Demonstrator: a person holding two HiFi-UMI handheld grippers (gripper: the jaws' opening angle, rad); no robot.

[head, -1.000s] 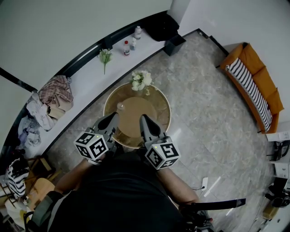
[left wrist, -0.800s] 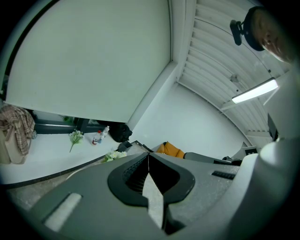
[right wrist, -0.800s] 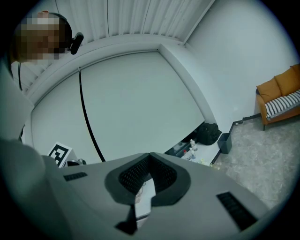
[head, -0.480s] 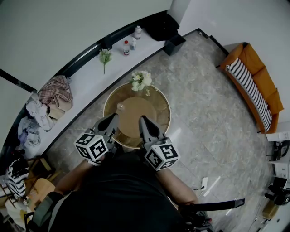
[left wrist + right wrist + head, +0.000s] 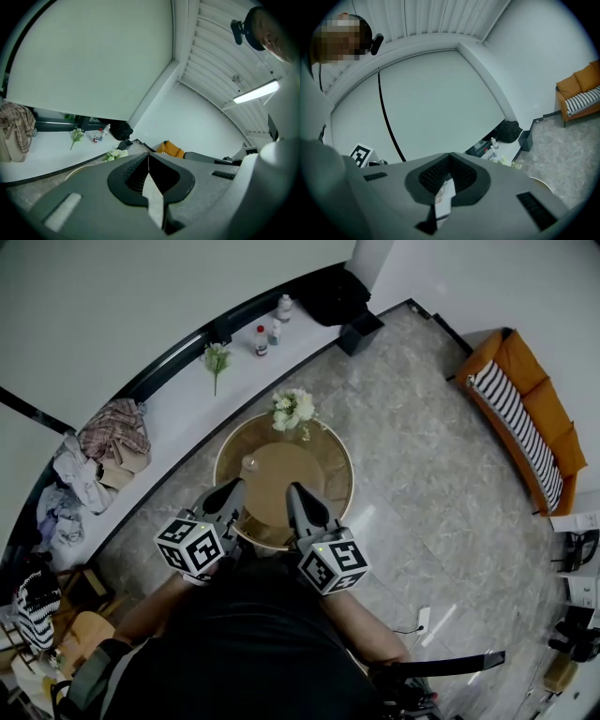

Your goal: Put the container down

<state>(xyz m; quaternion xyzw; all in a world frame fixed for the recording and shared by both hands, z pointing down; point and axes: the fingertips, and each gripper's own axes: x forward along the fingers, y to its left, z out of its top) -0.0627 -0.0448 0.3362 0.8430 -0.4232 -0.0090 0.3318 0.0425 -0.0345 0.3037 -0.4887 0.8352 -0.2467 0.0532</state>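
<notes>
Looking down, I see both claws held out over the near side of the round table [image 5: 330, 452]. My left gripper [image 5: 234, 486] is closed tight, its two jaws pressed together with nothing between them. My right gripper [image 5: 294, 489] looks closed too. Its own view shows the jaw tips meeting, and I see nothing caught there. So neither claw is carrying anything.

A small clear container [image 5: 249, 463] stands on the table top, just past the tip of the left gripper and apart from it. I think it is the one the task means, but it is too small for me to be sure. Some white flowers [image 5: 292, 407] sit at the far edge of the table, well away from both claws.

I think the putting-down step is done, because the container is on the table and no claw touches it. Next I would pull both claws back toward me, slow and straight, so the left one does not bump the container and tip it over.
</notes>
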